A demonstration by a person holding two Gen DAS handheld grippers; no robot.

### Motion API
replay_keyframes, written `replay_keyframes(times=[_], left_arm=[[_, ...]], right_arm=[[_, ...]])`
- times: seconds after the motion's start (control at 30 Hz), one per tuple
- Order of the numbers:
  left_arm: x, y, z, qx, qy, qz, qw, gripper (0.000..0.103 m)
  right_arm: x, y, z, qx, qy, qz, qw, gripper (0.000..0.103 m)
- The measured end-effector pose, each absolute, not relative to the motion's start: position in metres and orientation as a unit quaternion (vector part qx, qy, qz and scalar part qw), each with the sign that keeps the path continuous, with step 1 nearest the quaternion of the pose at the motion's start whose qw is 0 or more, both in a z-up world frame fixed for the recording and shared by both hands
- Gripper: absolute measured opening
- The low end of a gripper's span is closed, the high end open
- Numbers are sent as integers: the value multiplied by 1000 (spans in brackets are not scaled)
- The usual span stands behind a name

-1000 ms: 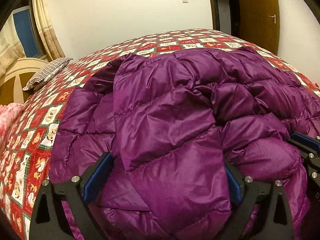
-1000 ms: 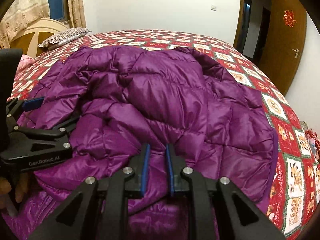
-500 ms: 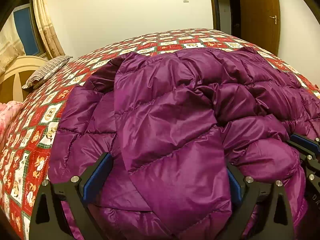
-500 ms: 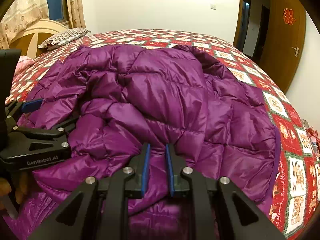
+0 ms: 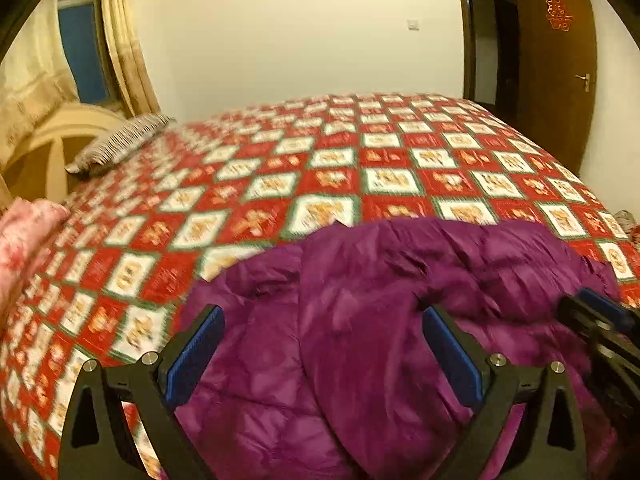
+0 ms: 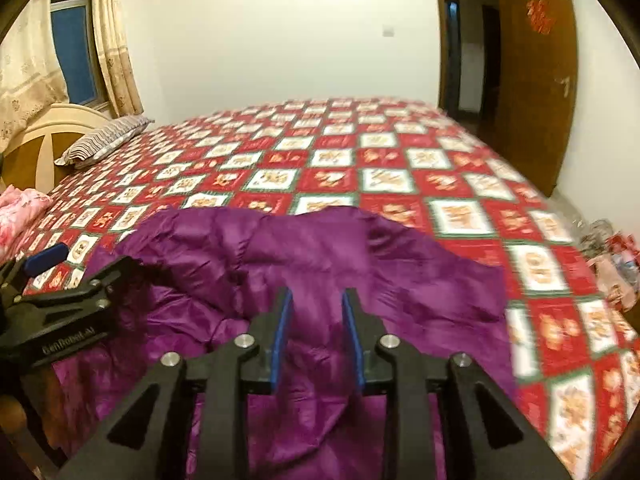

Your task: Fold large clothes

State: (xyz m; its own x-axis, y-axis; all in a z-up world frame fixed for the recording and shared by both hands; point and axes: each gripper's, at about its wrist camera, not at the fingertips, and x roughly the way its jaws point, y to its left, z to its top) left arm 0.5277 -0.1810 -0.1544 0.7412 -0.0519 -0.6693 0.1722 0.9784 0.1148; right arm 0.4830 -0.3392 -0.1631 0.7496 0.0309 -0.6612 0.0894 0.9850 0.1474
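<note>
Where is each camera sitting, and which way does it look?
Left wrist: on the left gripper, facing down along its wide-apart fingers at the purple jacket.
Right wrist: on the right gripper, jaws opening, jacket between them; left gripper at the side.
Both share the jacket, bed, pillow, door.

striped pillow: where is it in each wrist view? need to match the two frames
Left wrist: the striped pillow lies at upper left, on the far corner of the bed by the cream headboard.
Right wrist: the striped pillow is again at upper left, against the headboard under the curtain.
Shared landmark: the brown door with a red ornament, at upper right in both.
</note>
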Motion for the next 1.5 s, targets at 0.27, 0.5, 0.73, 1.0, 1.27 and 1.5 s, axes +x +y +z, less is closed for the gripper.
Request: replay_keyframes(times=[0.27,0.5,0.73,1.0,1.27,1.5], left_arm=[[480,-174,-216,130,393,-106,904,100],[459,-178,-190,150,380,-121,905,100],[447,-155,-140,132,326,-97,931,99],[399,-93,-154,140,351,-66,924,99],[303,-21,-191,125,396,-21,909,99],[247,0,-217,105,425,-8,899,99]], right_arm=[[466,-327,-214,35,415,1,909,32],[448,-316,-207,-34,430,7,902,32],[440,-342,-175,24,382,-9,924,35],[372,-358,-170,56,395,-2,917,62],[258,-379,-202,72,452,-34,889,66],[189,-388,-220,108,456,-62,881,67]])
